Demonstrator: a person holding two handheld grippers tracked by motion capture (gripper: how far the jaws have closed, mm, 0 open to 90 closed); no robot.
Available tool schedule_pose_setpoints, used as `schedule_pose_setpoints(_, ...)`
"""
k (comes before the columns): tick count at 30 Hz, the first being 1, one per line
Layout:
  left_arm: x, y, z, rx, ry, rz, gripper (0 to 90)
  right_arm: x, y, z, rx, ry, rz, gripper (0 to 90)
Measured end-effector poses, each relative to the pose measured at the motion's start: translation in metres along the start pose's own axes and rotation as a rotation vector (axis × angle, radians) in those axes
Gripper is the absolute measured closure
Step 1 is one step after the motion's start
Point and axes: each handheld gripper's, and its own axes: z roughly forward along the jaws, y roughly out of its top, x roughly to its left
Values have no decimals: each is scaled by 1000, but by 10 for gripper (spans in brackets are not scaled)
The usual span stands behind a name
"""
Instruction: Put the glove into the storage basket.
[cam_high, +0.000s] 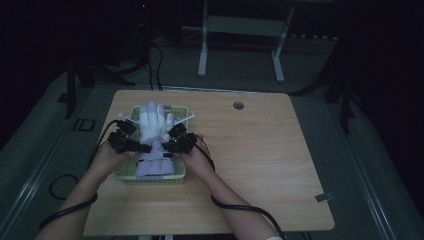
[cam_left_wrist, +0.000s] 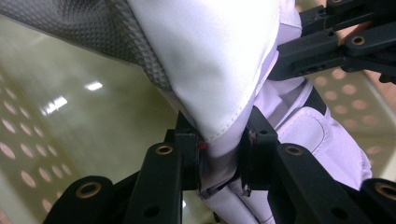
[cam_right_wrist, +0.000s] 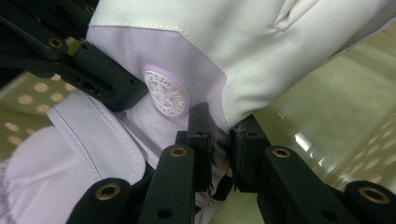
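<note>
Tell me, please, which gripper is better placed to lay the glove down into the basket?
Neither clearly: left gripper and right gripper are both shut on the glove, at opposite edges near its wrist, above the basket. Probably both should lower it together.

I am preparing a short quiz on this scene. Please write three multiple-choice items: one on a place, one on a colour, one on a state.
1. Where is the glove?
A. over the basket
B. on the floor
C. at the table's right edge

2. What colour is the glove?
A. red
B. white and pale lilac
C. black

3. How is the left claw?
A. wide open
B. shut on the glove
C. shut on a cable

Answers: 1 A, the high view shows it above the basket; 2 B, all views agree; 3 B, its jaws pinch the fabric.
</note>
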Motion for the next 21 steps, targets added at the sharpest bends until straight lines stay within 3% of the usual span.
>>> schedule_pose_setpoints(8, -1, 4, 6, 62, 38, -13, 724, 3, 0, 7, 44, -34, -2, 791)
schedule_pose_setpoints(12, -2, 6, 11, 89, 80, -19, 635, 5, 2, 9, 71, -59, 10, 749)
schedule_pose_setpoints(15, -1, 6, 15, 107, 95, -29, 595, 6, 2, 10, 84, -81, 23, 707)
schedule_pose_setpoints(17, -3, 6, 18, 118, 132, -19, 567, 7, 3, 11, 90, -89, 30, 669)
schedule_pose_setpoints(21, -9, 8, 25, 134, 184, -10, 534, 6, 2, 10, 69, -60, 34, 535)
